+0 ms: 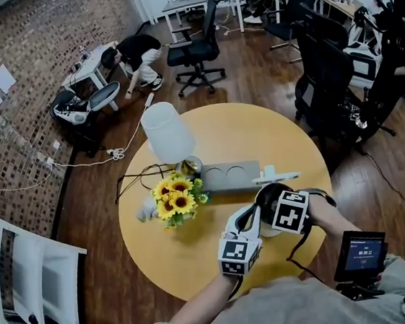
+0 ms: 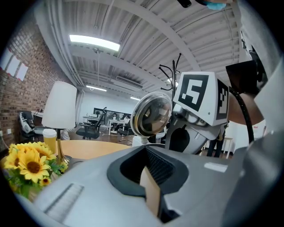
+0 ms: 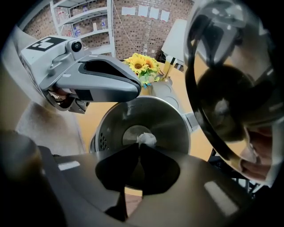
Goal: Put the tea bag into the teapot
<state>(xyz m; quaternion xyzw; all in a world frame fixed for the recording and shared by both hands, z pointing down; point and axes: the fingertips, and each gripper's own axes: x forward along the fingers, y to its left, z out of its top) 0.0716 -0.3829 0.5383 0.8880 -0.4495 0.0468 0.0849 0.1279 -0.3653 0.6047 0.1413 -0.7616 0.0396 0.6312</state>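
Observation:
A steel teapot (image 3: 171,116) stands near the front of the round yellow table (image 1: 272,131), its hinged lid (image 3: 230,88) tipped up and open. My right gripper (image 3: 138,144) hangs over the pot's mouth, shut on a white tea bag (image 3: 145,139) that sits at its tips above the pot's floor. My left gripper (image 3: 135,87) is shut and holds nothing; it hovers just left of the pot's rim. From the left gripper view the raised lid (image 2: 151,115) and the right gripper's marker cube (image 2: 199,97) fill the middle. In the head view both grippers meet at the teapot (image 1: 268,202).
Behind the pot lie a grey tray (image 1: 229,176), a bunch of sunflowers (image 1: 174,197) and a white-shaded lamp (image 1: 166,133). Office chairs (image 1: 197,49) and desks stand beyond the table. A small screen device (image 1: 359,252) sits by the person's right side.

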